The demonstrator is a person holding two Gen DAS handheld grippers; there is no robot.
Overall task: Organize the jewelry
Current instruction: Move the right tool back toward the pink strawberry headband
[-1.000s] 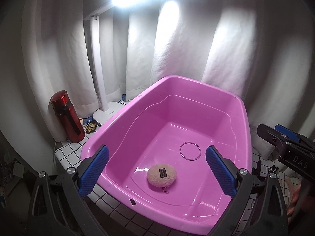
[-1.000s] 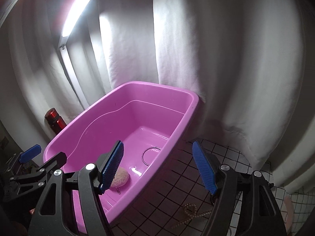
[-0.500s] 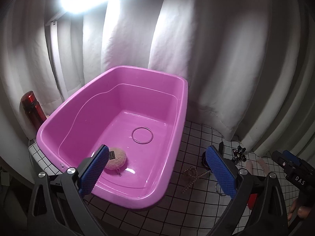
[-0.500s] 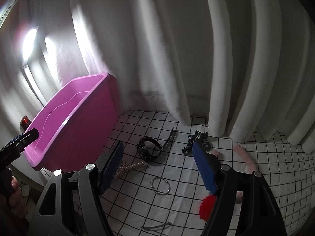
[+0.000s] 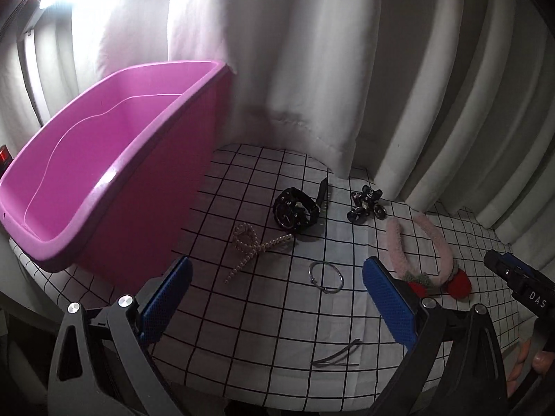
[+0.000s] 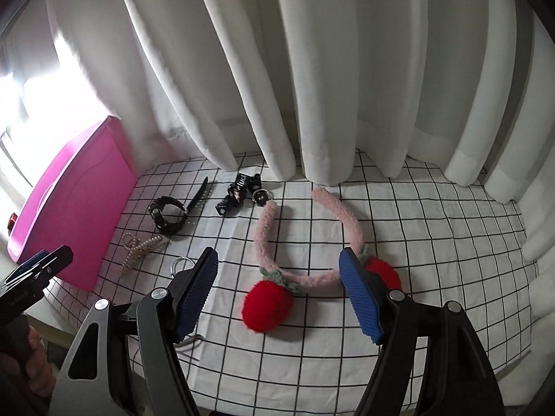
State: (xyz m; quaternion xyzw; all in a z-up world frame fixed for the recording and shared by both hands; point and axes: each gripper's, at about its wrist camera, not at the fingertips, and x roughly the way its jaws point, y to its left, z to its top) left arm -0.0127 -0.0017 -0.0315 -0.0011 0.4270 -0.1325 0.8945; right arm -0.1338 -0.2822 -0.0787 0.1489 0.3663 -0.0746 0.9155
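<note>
White curtains behind, grid-print cloth (image 5: 270, 315) on the table. Both wrist views were on the pink tub (image 5: 114, 180) a second ago; now they've swung off it onto the loose items still lying on the cloth. Read: drop-off done, next pick starting.

Left view: tub at 9 o'clock, inside hidden from this angle. Left gripper (image 5: 274, 301) spread, nothing between the jaws. Silver ring (image 5: 326, 276) lies just ahead between the pads, pearl bow (image 5: 253, 246) at 11 o'clock from it, black watch (image 5: 296, 209) at 12, black charm clip (image 5: 364, 202) at 1. Thin hairpin (image 5: 334, 358) near the table's front edge.

Right view: right gripper (image 6: 277, 294) spread wide, empty, lined up on the pink fuzzy headband (image 6: 308, 228). Its two red pompoms (image 6: 267, 306) sit right at the pads; the right one is partly hidden behind the right pad. No contact yet.

Judgement: headband is right's likely next target, ring is left's. Six pieces still outside the tub, so plenty left.
</note>
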